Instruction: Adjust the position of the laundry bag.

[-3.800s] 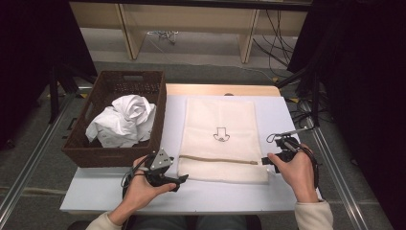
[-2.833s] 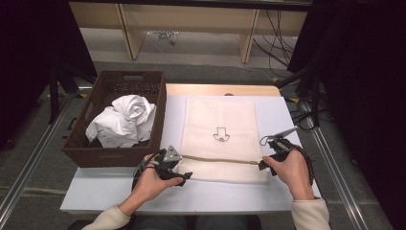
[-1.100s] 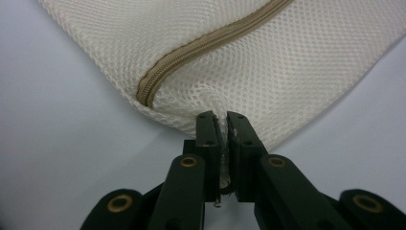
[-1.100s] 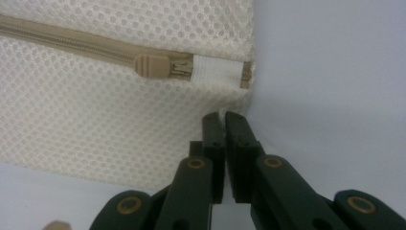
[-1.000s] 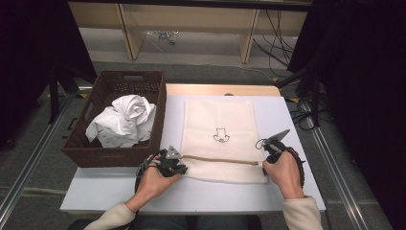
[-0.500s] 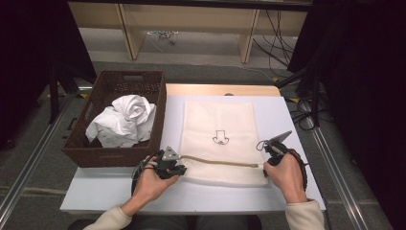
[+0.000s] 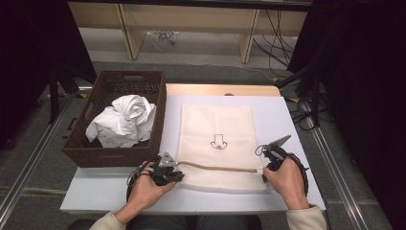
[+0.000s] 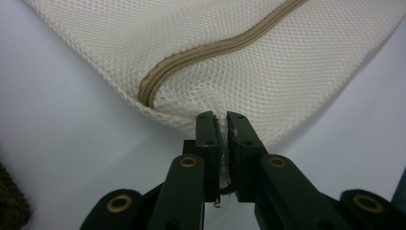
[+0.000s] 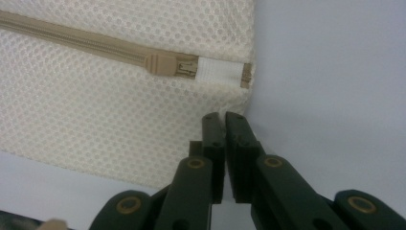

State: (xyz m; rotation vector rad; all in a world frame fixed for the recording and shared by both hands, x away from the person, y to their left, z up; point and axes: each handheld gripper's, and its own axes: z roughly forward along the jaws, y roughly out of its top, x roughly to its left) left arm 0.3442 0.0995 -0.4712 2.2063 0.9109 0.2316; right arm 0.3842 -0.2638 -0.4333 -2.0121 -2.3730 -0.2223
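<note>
A cream mesh bag [image 7: 215, 124] with a small black drawing lies flat on the white table [image 7: 95, 194]. A tan zipper [image 7: 215, 167] runs across the bag near its front edge. My left gripper [image 7: 181, 175] is shut on the bag's left edge. In the left gripper view, mesh shows pinched between the jaws of that gripper [image 8: 221, 117], just below the zipper's end [image 8: 146, 93]. My right gripper [image 7: 263, 176] is shut on the bag's right corner. In the right gripper view the zipper slider [image 9: 165, 64] sits just above that gripper's [image 9: 221, 116] jaw tips.
A dark wicker basket [image 7: 115, 157] stands at the left of the table, holding a crumpled white cloth [image 7: 124, 120]. A wooden strip [image 7: 220, 89] edges the table's far side. Cables [image 7: 287, 28] lie on the floor beyond.
Both hands came in from the front corners to the two ends of the zipper. Over the last second the left hand drifted slightly, and the right stayed put.
</note>
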